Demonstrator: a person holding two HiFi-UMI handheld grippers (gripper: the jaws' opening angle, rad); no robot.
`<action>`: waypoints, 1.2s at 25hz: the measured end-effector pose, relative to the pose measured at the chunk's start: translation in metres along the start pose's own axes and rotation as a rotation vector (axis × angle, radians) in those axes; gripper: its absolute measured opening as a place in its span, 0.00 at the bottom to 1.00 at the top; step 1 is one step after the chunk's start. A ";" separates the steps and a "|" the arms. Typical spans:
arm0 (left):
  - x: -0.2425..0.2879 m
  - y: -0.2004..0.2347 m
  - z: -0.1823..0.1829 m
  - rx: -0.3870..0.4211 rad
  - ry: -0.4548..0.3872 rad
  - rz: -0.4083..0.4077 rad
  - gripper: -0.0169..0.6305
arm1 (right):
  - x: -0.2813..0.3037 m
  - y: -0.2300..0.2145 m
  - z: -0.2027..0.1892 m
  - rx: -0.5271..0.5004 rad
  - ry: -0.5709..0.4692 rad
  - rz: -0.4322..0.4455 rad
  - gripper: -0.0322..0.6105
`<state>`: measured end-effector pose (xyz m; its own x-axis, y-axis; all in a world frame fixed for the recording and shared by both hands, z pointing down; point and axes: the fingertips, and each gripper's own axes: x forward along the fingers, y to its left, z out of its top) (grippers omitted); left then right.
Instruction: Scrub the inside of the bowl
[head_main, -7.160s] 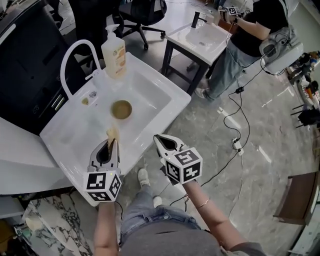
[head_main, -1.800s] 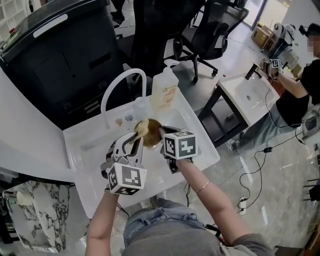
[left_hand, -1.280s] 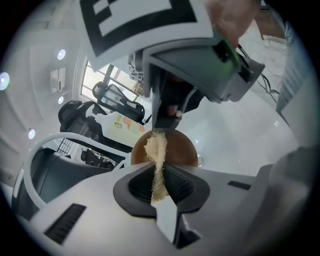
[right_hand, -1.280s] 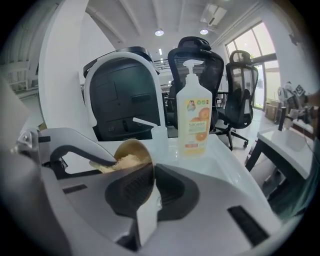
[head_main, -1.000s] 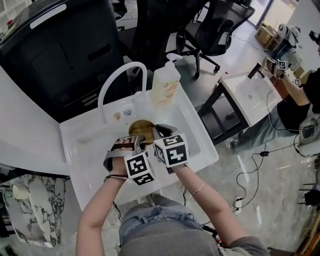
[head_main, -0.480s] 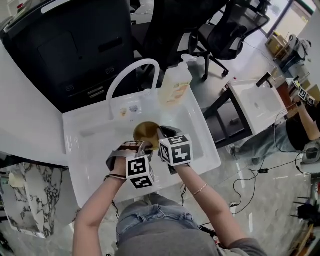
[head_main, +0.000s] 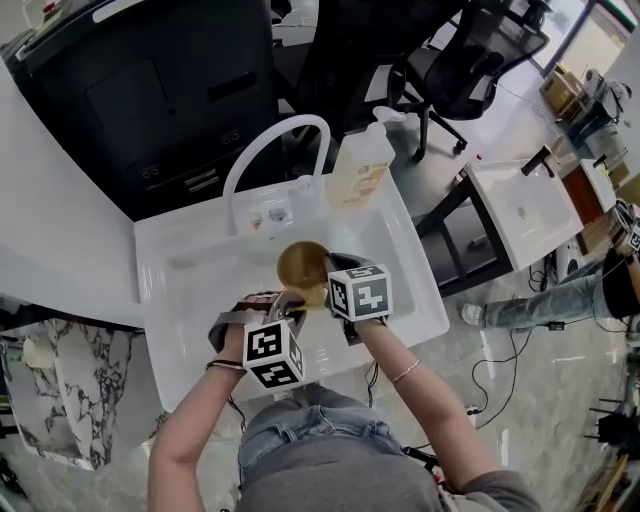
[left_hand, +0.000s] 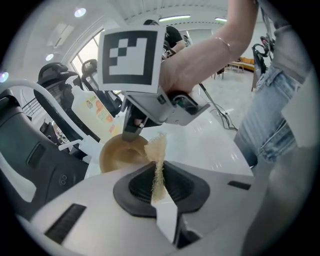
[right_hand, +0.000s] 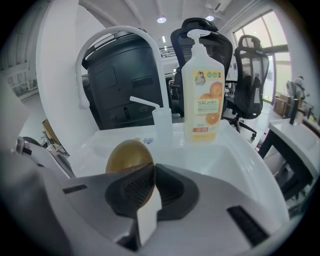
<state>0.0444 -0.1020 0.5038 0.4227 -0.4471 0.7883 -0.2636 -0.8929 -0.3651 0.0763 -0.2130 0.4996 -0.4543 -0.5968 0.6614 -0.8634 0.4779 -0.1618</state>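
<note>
Head view: the bowl (head_main: 303, 266) is in the white sink (head_main: 190, 300), and I see nothing inside it. My right hand-held gripper (head_main: 330, 268) is at its rim and the left hand-held gripper (head_main: 290, 300) is just beside it.

Left gripper view: the jaws are clamped on a fibrous scrubber (left_hand: 156, 145). Its tip is at the bowl's rim, though I can't tell if they touch. The bowl's brown inside faces me.

Right gripper view: the jaws pinch the bowl's edge. Only here do I see its golden outside, tipped up. A soap bottle (right_hand: 202, 95) and faucet (right_hand: 115, 40) stand behind.
</note>
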 end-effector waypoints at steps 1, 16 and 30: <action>-0.003 -0.002 -0.003 -0.008 0.005 -0.003 0.10 | 0.001 -0.002 0.000 0.006 0.002 -0.002 0.09; -0.049 0.057 -0.002 0.493 0.091 0.346 0.10 | 0.003 0.010 -0.007 -0.027 0.048 0.036 0.09; -0.001 0.064 0.006 1.081 0.260 0.405 0.10 | -0.010 0.018 -0.002 -0.023 0.037 0.058 0.09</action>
<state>0.0319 -0.1594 0.4767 0.2547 -0.7950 0.5505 0.5852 -0.3265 -0.7422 0.0655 -0.1967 0.4912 -0.4943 -0.5439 0.6781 -0.8306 0.5256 -0.1839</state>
